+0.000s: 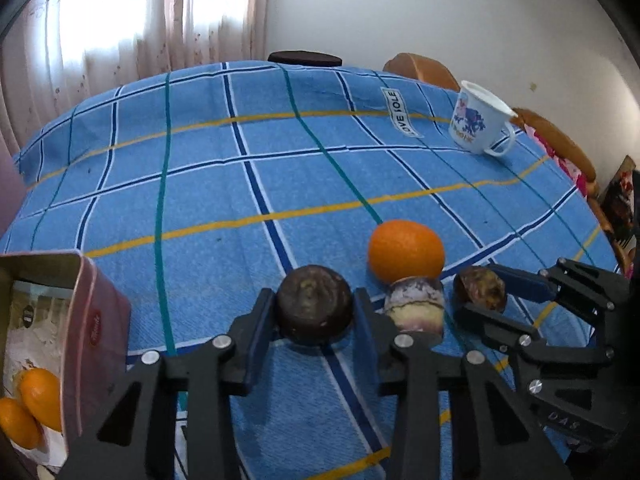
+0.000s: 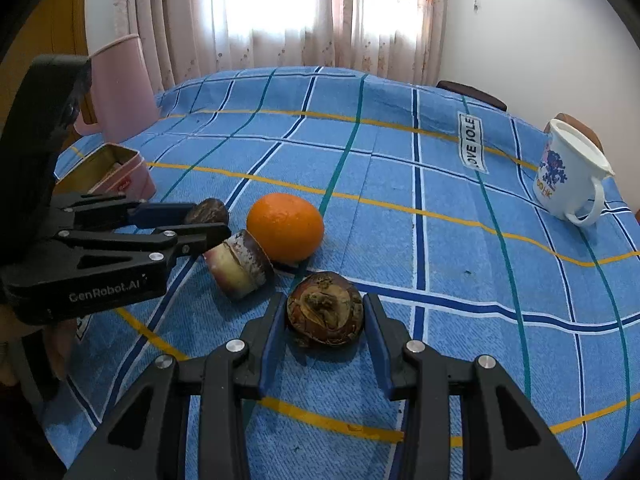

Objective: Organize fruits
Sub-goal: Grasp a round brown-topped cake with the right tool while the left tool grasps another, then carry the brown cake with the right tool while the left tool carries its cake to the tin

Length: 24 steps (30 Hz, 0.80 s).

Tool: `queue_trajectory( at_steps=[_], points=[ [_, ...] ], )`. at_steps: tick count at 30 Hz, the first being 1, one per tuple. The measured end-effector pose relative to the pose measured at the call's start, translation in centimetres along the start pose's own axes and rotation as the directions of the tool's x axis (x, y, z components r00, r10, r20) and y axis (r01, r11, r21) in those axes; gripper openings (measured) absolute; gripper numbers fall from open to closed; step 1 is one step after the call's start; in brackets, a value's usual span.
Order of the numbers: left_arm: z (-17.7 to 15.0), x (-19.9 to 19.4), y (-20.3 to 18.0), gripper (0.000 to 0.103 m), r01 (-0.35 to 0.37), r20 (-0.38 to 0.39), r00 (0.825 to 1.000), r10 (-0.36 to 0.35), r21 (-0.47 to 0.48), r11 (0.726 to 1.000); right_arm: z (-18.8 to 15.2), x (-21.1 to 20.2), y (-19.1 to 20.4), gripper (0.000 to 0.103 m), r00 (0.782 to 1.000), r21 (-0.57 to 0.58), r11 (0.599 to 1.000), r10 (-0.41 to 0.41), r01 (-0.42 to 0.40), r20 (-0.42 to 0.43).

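Left gripper [image 1: 314,314] clamped on dark round fruit [image 1: 315,304], fruit resting on cloth [image 1: 200,184], likely bound for tin [image 1: 80,320] at left, where two oranges [image 1: 30,408] already lie. Right gripper [image 2: 324,320] narrowed on brown fruit [image 2: 325,309], pads at its sides. Loose orange [image 2: 285,227] and cut piece [image 2: 239,265] between them, not yet sorted

A blue checked tablecloth [image 2: 440,240] with yellow, teal and navy lines covers the worktop, and a white label reading "LOVE IOLE" [image 2: 471,143] is sewn into it on the far right. Right of the label stands a white mug [image 2: 568,176] with a blue and pink print, handle towards the near side. Pale floral curtains [image 2: 280,12] hang at the bright window behind, and brown chair backs [image 1: 420,70] show past the far edge.
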<state>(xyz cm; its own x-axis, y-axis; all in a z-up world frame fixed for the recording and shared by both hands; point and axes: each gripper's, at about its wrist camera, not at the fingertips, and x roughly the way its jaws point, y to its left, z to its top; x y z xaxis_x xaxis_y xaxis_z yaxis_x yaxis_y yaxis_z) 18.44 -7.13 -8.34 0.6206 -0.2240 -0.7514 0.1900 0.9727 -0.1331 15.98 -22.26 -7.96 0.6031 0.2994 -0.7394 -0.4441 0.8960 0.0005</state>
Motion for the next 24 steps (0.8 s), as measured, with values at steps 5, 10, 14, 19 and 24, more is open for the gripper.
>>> queue_trajectory(
  at_steps=[5, 10, 14, 19, 24],
  points=[
    [-0.3, -1.5, -0.4, 0.040, -0.009, 0.071, 0.997, 0.008, 0.022, 1.000, -0.1, -1.0, -0.2, 0.040, 0.999, 0.013, 1.000, 0.005, -0.006, 0.052],
    [-0.5, -3.1, -0.9, 0.040, -0.041, 0.155, 0.987, 0.034, 0.038, 0.998, -0.2, -2.2, -0.2, 0.040, 0.994, 0.012, 1.000, 0.023, -0.025, 0.109],
    [-0.6, -4.0, -0.9, 0.040, -0.051, 0.207, 0.977, 0.041, 0.044, 0.998, -0.3, -2.9, -0.3, 0.040, 0.989, 0.016, 0.999, 0.034, -0.037, 0.145],
    [-0.8, -5.0, -1.0, 0.040, -0.065, 0.264, 0.963, 0.050, 0.047, 0.997, -0.5, -3.7, -0.4, 0.040, 0.981, 0.021, 0.999, 0.041, -0.045, 0.190],
    [-1.1, -5.7, -1.1, 0.040, -0.074, 0.301, 0.952, 0.056, 0.049, 0.996, -0.7, -4.3, -0.5, 0.040, 0.973, 0.023, 0.999, 0.039, -0.046, 0.228]
  ],
)
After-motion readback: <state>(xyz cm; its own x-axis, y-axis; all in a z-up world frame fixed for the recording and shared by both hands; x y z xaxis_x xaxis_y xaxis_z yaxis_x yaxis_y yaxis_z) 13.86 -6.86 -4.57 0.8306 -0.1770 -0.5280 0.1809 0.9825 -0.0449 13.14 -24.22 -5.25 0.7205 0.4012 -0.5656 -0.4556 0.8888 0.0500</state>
